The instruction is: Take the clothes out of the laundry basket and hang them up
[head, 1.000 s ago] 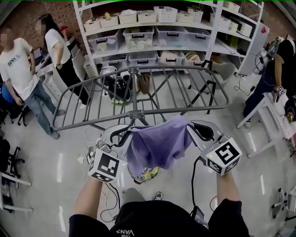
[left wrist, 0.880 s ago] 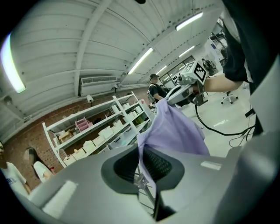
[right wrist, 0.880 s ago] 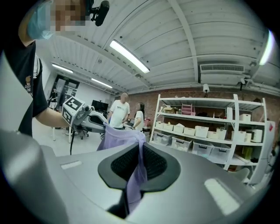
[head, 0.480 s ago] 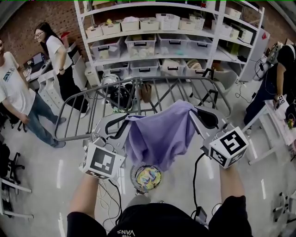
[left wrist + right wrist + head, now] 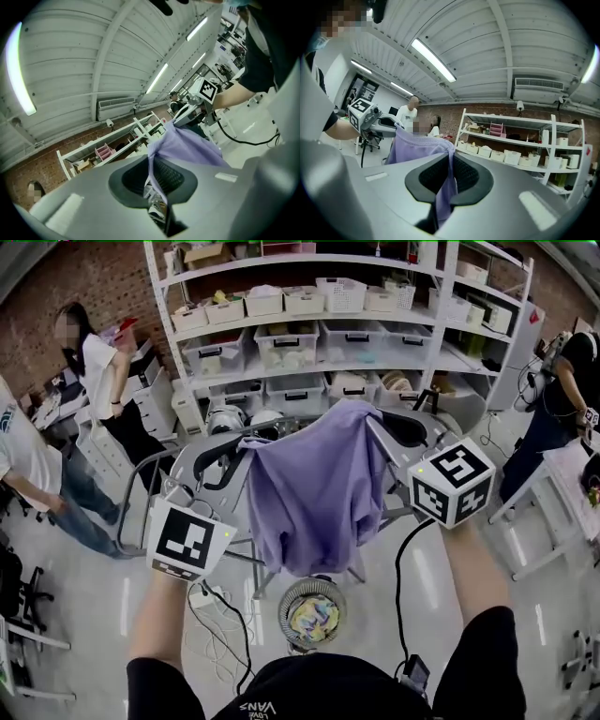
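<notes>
Left gripper (image 5: 246, 442), right gripper (image 5: 374, 417) pinch purple garment (image 5: 314, 493) at upper edge.

The left arm (image 5: 157, 620) and the right arm (image 5: 480, 568) reach straight out in front; both are bare below black sleeves; the left gripper (image 5: 246, 441) and the right gripper (image 5: 377, 420) are held up side by side, pointing level; each has its jaws pinched tight on a top corner of the purple cloth (image 5: 314, 488).
</notes>
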Demonstrator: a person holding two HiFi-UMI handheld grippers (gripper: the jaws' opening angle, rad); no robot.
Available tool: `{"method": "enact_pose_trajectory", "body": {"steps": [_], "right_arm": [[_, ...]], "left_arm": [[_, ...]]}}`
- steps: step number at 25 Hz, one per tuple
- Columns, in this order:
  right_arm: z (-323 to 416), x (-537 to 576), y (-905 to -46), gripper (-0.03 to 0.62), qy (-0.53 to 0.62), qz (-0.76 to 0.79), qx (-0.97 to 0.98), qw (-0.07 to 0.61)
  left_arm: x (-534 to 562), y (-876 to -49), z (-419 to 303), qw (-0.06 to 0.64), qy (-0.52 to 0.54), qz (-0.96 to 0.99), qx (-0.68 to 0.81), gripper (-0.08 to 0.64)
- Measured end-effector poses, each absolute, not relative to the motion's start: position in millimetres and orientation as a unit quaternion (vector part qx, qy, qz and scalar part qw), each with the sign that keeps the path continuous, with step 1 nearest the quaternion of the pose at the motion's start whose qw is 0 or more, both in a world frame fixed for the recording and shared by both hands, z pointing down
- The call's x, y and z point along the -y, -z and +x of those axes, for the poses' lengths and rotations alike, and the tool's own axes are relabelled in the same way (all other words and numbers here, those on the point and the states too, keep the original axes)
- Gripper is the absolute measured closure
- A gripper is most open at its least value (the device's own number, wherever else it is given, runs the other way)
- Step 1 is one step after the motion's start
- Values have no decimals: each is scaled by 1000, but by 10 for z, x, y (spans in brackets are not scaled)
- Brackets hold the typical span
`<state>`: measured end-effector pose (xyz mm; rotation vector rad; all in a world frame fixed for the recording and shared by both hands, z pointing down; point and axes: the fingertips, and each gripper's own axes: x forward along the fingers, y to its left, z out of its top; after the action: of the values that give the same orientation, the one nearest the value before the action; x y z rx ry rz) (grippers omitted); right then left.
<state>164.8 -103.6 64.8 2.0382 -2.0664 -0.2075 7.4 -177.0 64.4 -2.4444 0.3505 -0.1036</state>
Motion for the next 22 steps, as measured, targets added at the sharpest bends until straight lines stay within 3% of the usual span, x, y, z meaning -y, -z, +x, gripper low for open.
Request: {"method": "enact_pose_trajectory", "body": {"steps": [13,22], "right_arm": [[1475,2839,306,566,121,675,721,105],[1268,3819,850,565,145,608,779,57]], "left_arm": [[2803,465,-326,367,13,-906,-212,529],[3138,1039,-422,401,25,-854,-331,529]]}}
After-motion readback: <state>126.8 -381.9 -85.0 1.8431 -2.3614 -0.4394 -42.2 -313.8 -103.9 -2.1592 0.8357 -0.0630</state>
